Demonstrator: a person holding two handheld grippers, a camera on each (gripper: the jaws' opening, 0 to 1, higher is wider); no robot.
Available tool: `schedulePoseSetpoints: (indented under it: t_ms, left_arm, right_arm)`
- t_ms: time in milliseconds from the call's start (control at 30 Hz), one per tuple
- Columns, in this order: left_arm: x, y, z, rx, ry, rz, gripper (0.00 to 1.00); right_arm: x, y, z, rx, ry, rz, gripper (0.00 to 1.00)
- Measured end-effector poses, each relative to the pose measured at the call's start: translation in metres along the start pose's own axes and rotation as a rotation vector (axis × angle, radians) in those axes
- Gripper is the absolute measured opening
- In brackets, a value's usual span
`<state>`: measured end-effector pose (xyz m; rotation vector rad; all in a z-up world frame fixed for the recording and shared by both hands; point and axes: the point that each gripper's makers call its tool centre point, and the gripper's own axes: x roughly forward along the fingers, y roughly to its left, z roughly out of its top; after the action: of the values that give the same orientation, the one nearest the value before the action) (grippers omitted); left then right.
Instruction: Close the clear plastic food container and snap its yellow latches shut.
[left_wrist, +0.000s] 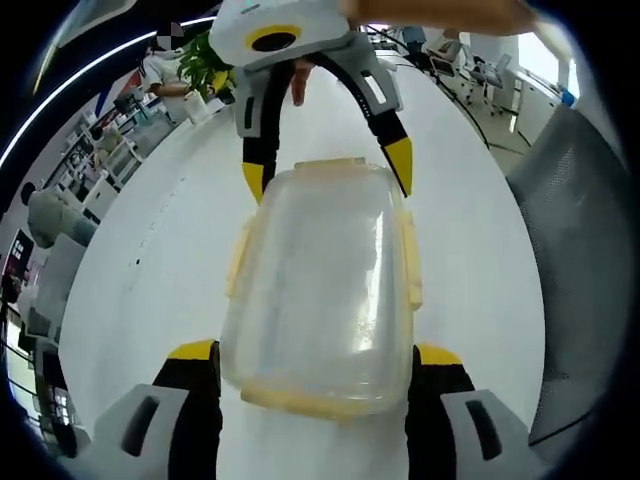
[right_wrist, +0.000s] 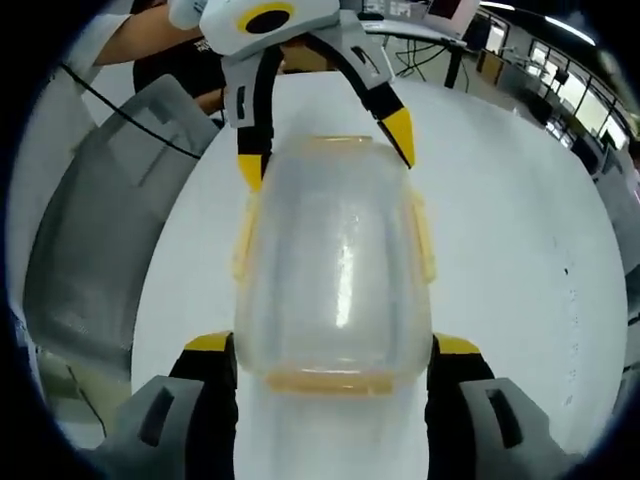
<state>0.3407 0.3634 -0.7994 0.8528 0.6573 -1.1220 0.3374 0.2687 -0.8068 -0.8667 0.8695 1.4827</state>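
The clear plastic food container (left_wrist: 325, 280) (right_wrist: 335, 270) lies on the white table (left_wrist: 150, 280) with its lid on. Yellow latches (left_wrist: 411, 262) (right_wrist: 424, 235) run along its long sides, and a yellow strip marks each short end. My left gripper (left_wrist: 318, 352) (right_wrist: 325, 145) is open, its yellow-tipped jaws standing either side of one short end. My right gripper (right_wrist: 335, 345) (left_wrist: 326, 172) is open too and straddles the opposite end, facing the left one. Whether the fingertips touch the container walls is unclear.
A grey chair (left_wrist: 590, 250) (right_wrist: 100, 220) stands at the table's edge beside the container. A person's hand (left_wrist: 440, 12) and arm (right_wrist: 130, 40) hold the grippers. Desks, chairs and a green plant (left_wrist: 200, 60) fill the room beyond the table.
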Motion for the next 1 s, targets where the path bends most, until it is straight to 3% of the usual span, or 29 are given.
schedulePoseSetpoints:
  t_ms: [400,1000]
  left_arm:
    - [0.0,0.0,0.0,0.043,0.004,-0.011,0.72]
    - [0.023,0.056,0.002,0.116,0.018,0.022,0.73]
  right_arm:
    - [0.001,0.001,0.001,0.022,0.014,-0.017,0.75]
    - [-0.008,-0.054,-0.002,0.054,-0.009,-0.106,0.73]
